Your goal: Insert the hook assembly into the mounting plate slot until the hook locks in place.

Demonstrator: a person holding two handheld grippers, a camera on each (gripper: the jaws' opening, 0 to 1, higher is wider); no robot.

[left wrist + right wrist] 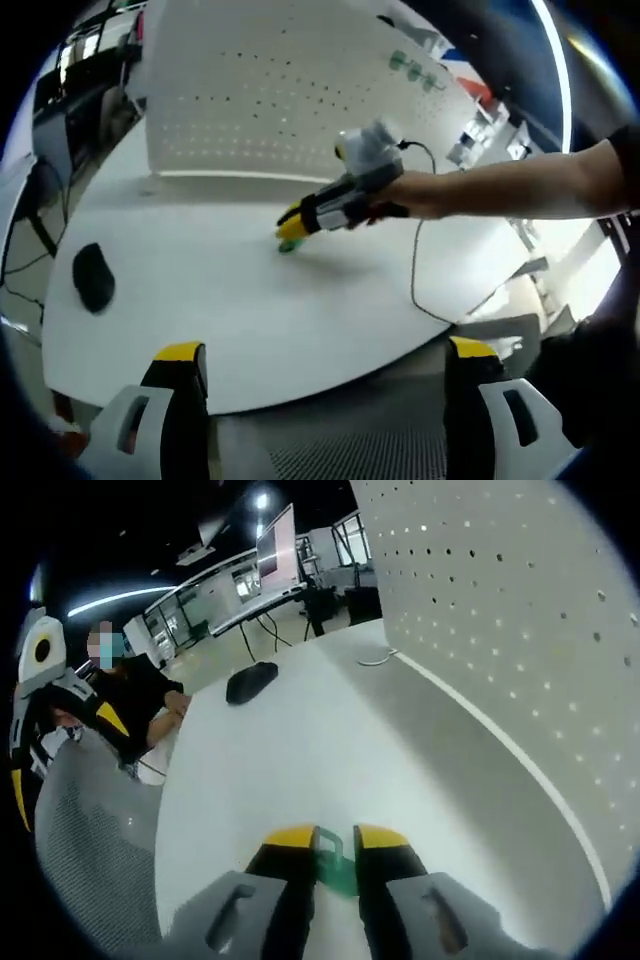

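Observation:
The white perforated mounting plate (pixel 262 95) stands upright at the back of the white table (pixel 230 320). In the right gripper view the plate (pixel 520 630) rises along the right side. A small green hook assembly (pixel 336 868) sits pinched between the yellow tips of my right gripper (pixel 335 838), low over the table. From the left gripper view, a hand holds that right gripper (pixel 296 225) at mid-table, well short of the plate, with the green hook (pixel 288 243) at its tip. My left gripper (pixel 325 352) hangs wide open at the table's near edge, holding nothing.
A black mouse (pixel 93 277) lies at the table's left, also seen as mouse (pixel 250 682). A thin cable (pixel 415 275) trails off the right gripper across the table. A grey mesh chair (pixel 85 830) stands by the near edge, and a person (pixel 135 695) sits there.

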